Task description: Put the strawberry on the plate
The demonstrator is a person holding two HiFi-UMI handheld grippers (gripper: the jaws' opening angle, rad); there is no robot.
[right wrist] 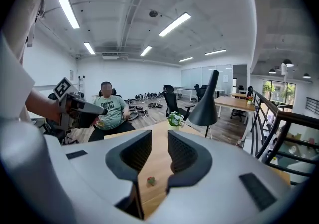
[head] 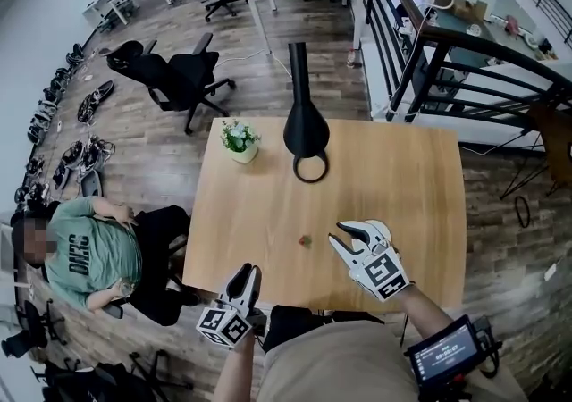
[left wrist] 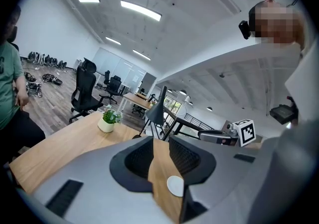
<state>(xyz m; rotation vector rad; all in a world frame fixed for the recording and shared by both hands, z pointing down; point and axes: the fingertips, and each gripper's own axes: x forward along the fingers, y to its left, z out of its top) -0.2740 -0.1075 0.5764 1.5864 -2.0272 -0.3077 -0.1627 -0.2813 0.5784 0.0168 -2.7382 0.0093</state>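
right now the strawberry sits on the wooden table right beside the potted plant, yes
Not beside the plant. The strawberry does sit on the wooden table, but well apart from the potted plant, toward the near edge and just ahead of the right gripper. The head view shows it.

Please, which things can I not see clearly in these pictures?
Plate: absent from the head view. The white disc in the left gripper view may be it; a jaw covers its edge.
Strawberry: too small in the head view to show detail.
Lamp: base hidden behind a jaw, right gripper view.
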